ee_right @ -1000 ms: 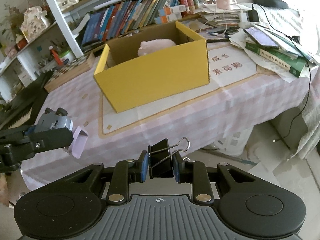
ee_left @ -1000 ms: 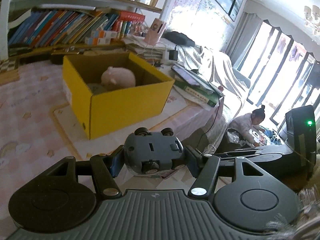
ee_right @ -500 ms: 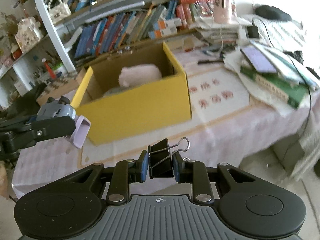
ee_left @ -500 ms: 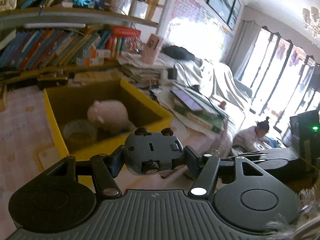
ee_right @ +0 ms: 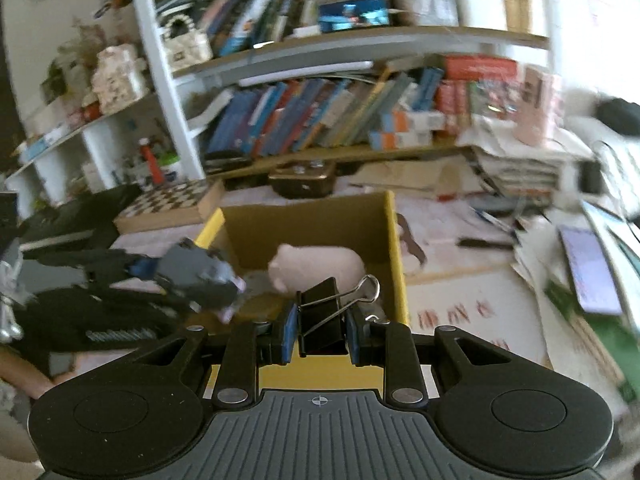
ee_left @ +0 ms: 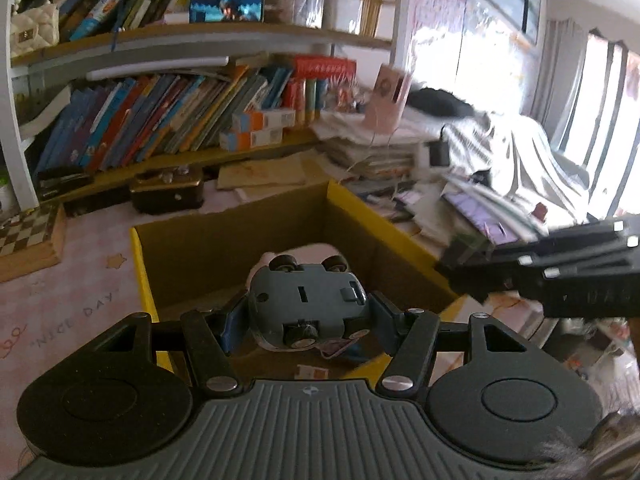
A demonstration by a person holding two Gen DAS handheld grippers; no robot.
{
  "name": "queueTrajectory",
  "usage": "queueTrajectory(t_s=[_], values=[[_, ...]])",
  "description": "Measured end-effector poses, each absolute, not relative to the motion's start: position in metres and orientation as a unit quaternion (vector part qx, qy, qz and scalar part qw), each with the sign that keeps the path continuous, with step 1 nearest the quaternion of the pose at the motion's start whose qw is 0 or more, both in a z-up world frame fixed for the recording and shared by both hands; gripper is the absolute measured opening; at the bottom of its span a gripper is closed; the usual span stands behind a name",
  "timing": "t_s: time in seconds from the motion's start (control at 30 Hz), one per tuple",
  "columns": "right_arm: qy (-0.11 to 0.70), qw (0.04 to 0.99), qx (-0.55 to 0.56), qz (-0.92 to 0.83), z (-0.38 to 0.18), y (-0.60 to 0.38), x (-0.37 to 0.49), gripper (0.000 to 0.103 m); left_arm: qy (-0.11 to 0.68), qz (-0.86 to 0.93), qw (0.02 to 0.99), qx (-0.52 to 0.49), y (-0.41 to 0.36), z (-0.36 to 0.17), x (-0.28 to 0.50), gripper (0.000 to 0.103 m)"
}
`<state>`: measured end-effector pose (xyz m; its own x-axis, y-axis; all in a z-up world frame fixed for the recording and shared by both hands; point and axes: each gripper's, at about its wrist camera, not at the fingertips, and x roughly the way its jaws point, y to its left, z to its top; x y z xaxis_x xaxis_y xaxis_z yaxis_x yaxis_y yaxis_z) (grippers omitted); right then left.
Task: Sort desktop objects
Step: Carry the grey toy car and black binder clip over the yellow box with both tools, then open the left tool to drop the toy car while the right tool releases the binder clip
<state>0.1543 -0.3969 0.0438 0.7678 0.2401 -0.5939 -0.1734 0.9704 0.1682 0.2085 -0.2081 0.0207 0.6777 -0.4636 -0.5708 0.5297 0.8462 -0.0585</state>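
The left gripper (ee_left: 306,322) clamps a grey toy car (ee_left: 306,300) belly-up, its length running away from the camera, above the yellow box (ee_left: 140,264). The right gripper (ee_right: 320,330) pinches a black binder clip (ee_right: 322,320), wire handles angled up-right, over the box's near wall. A pink plush (ee_right: 316,266) lies inside.

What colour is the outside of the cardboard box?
Yellow outside, plain brown inside; the box shows best in the right wrist view.
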Motion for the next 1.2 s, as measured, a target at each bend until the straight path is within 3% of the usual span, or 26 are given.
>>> queueTrajectory(t_s=[0.3,1.0,1.2], values=[[0.362,0.913,-0.005,0.188,0.019,-0.385,0.214,0.025,0.337,-0.230,0.908,0.098,-0.231,-0.010,0.230,0.060],[0.472,0.842,-0.067,0.253,-0.030,-0.363,0.287,0.026,0.381,-0.200,0.900,0.074,-0.234,-0.024,0.250,0.059],[0.492,0.829,-0.077,0.256,-0.037,-0.357,0.298,0.026,0.351,-0.173,0.917,0.077,-0.229,-0.016,0.236,0.071]])
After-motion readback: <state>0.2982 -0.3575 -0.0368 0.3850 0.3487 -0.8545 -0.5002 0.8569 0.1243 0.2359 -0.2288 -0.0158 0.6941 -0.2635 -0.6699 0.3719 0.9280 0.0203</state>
